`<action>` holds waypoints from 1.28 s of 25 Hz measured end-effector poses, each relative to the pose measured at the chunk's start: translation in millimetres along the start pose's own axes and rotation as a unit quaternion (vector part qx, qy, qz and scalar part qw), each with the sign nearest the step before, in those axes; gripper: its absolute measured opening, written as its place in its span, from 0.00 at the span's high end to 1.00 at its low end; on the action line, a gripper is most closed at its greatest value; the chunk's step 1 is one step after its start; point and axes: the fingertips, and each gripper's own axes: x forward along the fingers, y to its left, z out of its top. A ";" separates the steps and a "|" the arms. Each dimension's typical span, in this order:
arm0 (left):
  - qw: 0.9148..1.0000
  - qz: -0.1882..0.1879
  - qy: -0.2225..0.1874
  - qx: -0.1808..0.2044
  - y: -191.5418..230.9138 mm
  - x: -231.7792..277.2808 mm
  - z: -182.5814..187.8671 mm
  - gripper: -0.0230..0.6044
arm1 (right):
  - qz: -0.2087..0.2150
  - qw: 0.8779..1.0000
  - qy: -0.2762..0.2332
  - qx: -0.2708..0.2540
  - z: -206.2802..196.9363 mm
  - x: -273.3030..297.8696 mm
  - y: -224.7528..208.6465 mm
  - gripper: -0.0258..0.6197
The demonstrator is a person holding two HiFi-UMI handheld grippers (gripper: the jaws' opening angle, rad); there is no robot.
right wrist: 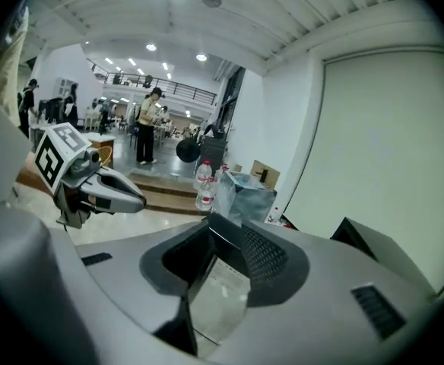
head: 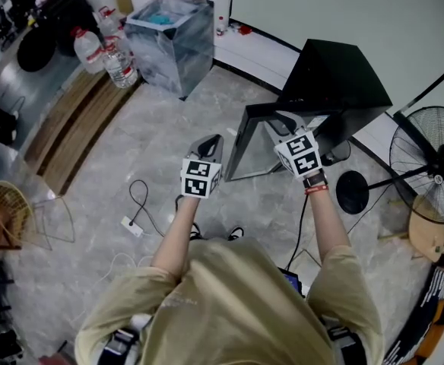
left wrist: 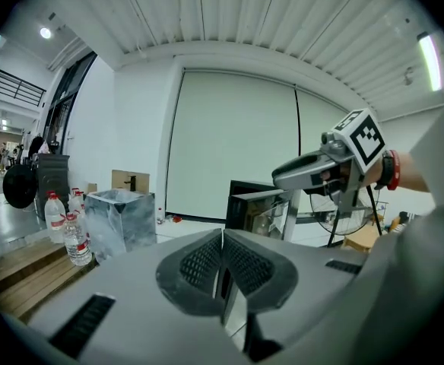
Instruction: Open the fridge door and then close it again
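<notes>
The right gripper (head: 281, 122) stands released, jaws astride the top edge of the open fridge door (head: 245, 139). The left gripper (head: 211, 144), clenched empty, hovers just beside that door.

I am holding two grippers, the left gripper (head: 217, 138) and the right gripper (head: 277, 117), one in each hand. Ahead on the right I am counting one black fridge (head: 336, 74) with one door (head: 241, 143). Far to the left I am making out three water bottles (head: 87, 49) and, just beside them, one silvery bin (head: 172, 40). At the right I am seeing one standing fan (head: 431, 158). At the near left I am counting one wire basket (head: 11, 210), and on the floor near me one white power strip (head: 131, 226).
</notes>
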 end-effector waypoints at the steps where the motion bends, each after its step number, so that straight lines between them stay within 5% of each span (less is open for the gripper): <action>1: 1.000 -0.001 0.004 0.000 -1.5 0.9 -2.5 0.93 | 0.011 1.000 0.012 -0.023 -2.6 3.4 0.5 0.75; 7: 0.999 -0.021 0.041 0.001 -13.5 14.0 -25.4 0.93 | 0.061 0.984 0.067 -0.156 -11.2 26.7 -1.9 0.62; 11: 0.998 -0.026 0.057 0.004 -23.8 27.9 -39.5 0.92 | 0.093 0.961 0.105 -0.239 -21.6 38.8 -5.1 0.61; 20: 0.993 -0.042 0.106 -0.018 -37.8 63.6 -82.5 0.72 | 0.143 0.917 0.163 -0.334 -46.1 53.8 -10.6 0.60; 32: 0.989 -0.035 0.140 -0.043 -40.3 126.4 -117.6 0.63 | 0.136 0.927 0.122 -0.326 -46.7 54.4 -16.2 0.63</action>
